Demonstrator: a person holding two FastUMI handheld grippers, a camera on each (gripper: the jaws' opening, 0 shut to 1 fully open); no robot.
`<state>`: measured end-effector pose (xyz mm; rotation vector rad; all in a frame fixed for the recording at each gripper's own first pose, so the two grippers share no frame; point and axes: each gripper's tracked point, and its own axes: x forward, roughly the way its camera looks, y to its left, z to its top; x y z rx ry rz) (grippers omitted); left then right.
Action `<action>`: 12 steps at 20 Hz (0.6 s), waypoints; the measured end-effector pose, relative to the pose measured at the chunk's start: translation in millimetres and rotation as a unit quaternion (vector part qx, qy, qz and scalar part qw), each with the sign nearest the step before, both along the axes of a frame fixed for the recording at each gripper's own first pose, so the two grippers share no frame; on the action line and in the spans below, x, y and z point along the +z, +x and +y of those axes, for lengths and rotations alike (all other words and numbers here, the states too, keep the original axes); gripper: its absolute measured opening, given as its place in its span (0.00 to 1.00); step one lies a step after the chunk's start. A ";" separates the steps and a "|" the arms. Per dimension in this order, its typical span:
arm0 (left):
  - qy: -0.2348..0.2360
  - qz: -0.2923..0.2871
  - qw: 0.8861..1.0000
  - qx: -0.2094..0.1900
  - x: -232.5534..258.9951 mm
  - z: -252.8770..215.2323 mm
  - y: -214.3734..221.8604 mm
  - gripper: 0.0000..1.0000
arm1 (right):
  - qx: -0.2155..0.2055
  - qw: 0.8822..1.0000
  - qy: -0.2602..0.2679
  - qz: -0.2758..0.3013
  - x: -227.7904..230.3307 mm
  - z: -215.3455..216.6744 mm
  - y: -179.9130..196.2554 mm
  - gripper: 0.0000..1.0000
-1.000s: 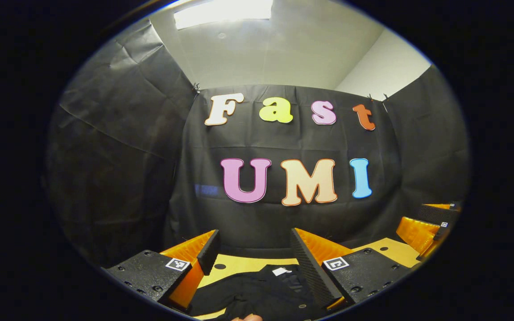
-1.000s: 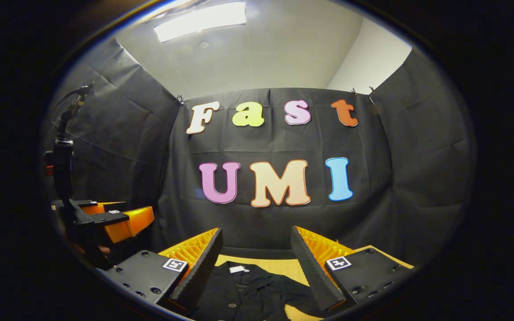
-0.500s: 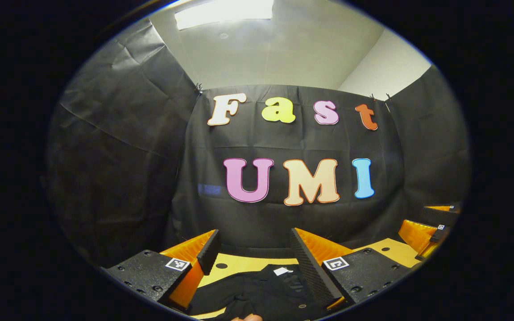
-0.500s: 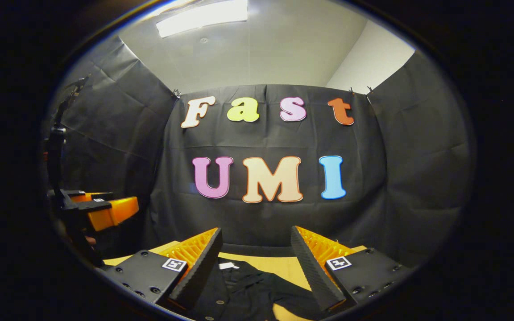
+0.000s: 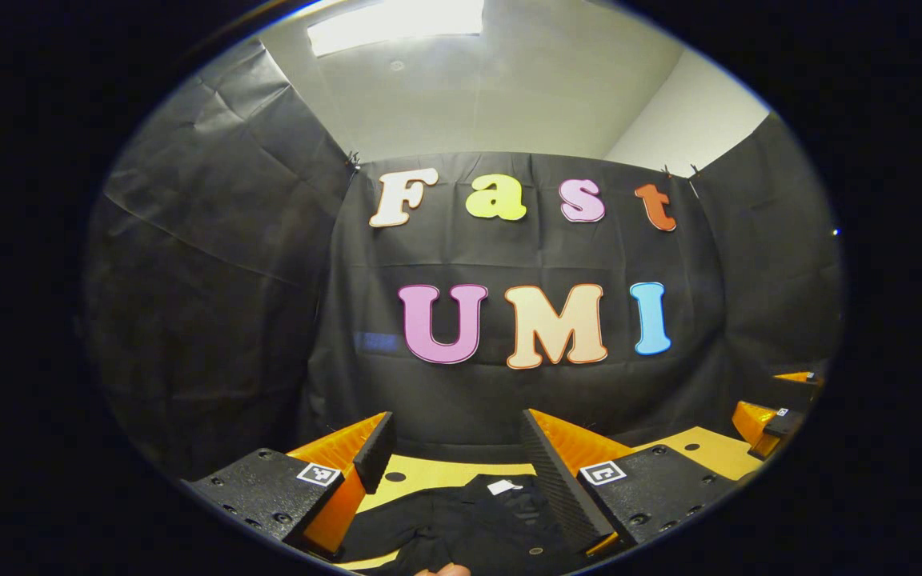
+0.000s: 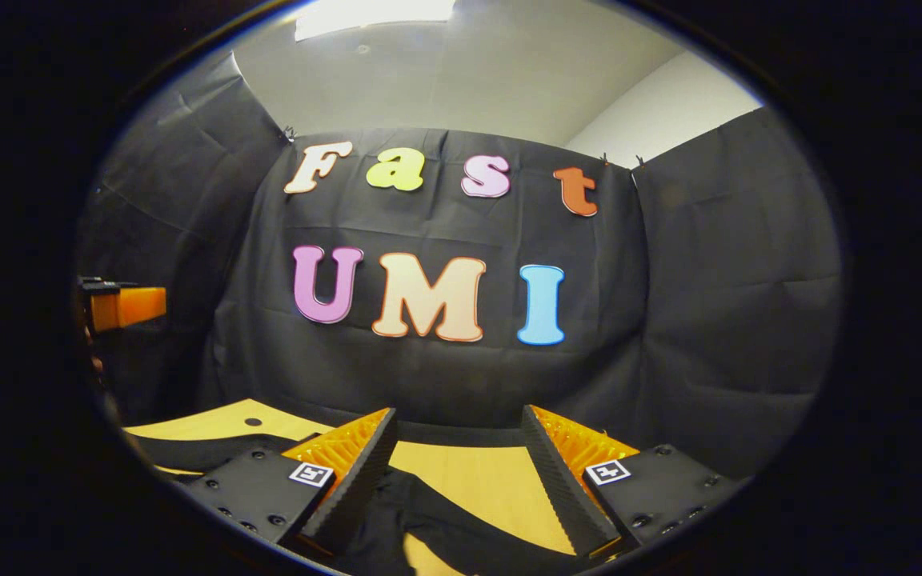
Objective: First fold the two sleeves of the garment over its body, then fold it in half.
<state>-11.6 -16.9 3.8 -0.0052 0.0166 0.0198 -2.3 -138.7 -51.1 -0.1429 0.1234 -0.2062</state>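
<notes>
Progress: the garment (image 5: 461, 528) lies spread on the counter (image 5: 429, 474), collar and its white label (image 5: 501, 486) at the far side; I judge that no fold is made yet.
Left to do: both sleeve folds over the body, then the fold in half, so the whole task by my reading.
Garment place: in the left gripper view it lies low in the middle, between and under the fingers; in the right gripper view one dark strip of it, probably a sleeve (image 6: 445, 538), runs across the near counter.
Left gripper (image 5: 454, 460): jaws spread wide, pinching nothing, held above the garment's collar end.
Right gripper (image 6: 458, 464): jaws spread wide, pinching nothing, held above the strip of cloth and bare counter (image 6: 477, 480).
Other sightings: the right gripper shows at the far right edge of the left gripper view (image 5: 773, 416); the left gripper shows at the left edge of the right gripper view (image 6: 121, 306).
Count: one garment, one white label, two grippers, one counter.
Small round holes in the counter: a few seen, number unsure.
</notes>
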 end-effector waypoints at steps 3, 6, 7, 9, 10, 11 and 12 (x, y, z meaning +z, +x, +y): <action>0.002 0.003 1.000 0.001 -0.9 -7.3 1.1 0.92 | -0.023 0.999 0.006 0.033 -26.8 -33.1 -3.8 0.99; 0.006 0.004 1.000 0.001 -2.2 -16.5 1.2 0.92 | -0.046 0.996 0.009 0.070 -55.4 -66.1 -8.6 0.98; 0.007 0.005 1.000 0.002 -1.7 -19.8 1.4 0.92 | -0.052 0.995 0.009 0.082 -65.1 -76.0 -10.9 0.98; 0.007 0.008 1.000 0.003 -3.9 -25.7 1.8 0.92 | -0.060 0.993 0.015 0.105 -83.9 -93.5 -16.2 1.00; 0.008 0.008 1.000 0.004 -4.2 -28.1 1.9 0.92 | -0.063 0.991 0.022 0.118 -95.1 -100.4 -18.0 0.98; 0.009 0.008 1.000 0.006 -3.2 -30.9 2.3 0.92 | -0.067 0.988 0.027 0.134 -107.6 -108.7 -21.2 0.98; 0.012 0.008 1.000 0.007 -3.5 -33.8 2.0 0.92 | -0.069 0.986 0.032 0.148 -119.0 -116.4 -24.0 0.98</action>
